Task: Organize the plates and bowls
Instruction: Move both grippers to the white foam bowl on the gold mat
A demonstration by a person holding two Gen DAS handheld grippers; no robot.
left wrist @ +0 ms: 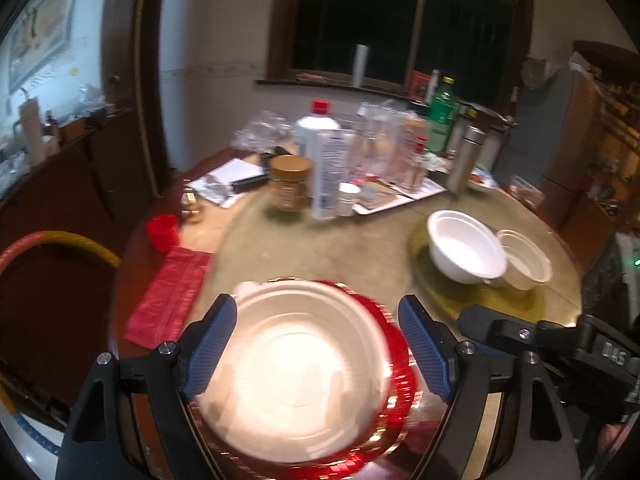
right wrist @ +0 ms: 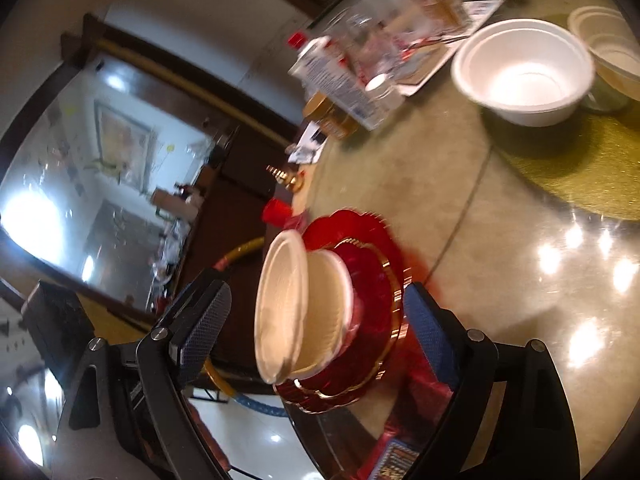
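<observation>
A: Biggest first: the round table with its glass top carries everything. What sits nearest on it?

B: A red plate with a gold rim, at the near edge. On it rests a white foam bowl, directly ahead of the left gripper and below it, framed by both blue pads.

A: Is anything gripped?

B: No. Both pairs of jaws stand wide with nothing pressed between them. The right gripper sees that bowl side-on, between its fingers but not touched.

A: And the rest of the dishes?

B: A gold placemat lies farther back on the right, holding 2 more: a second white bowl and a smaller clear bowl just beside it, touching or nearly so.

A: So which hand goes there?

B: I judge the right; those 2 lie up and to its right, well apart from the red plate. The bowls are round, so no axis dictates the approach, only the rim.
</observation>
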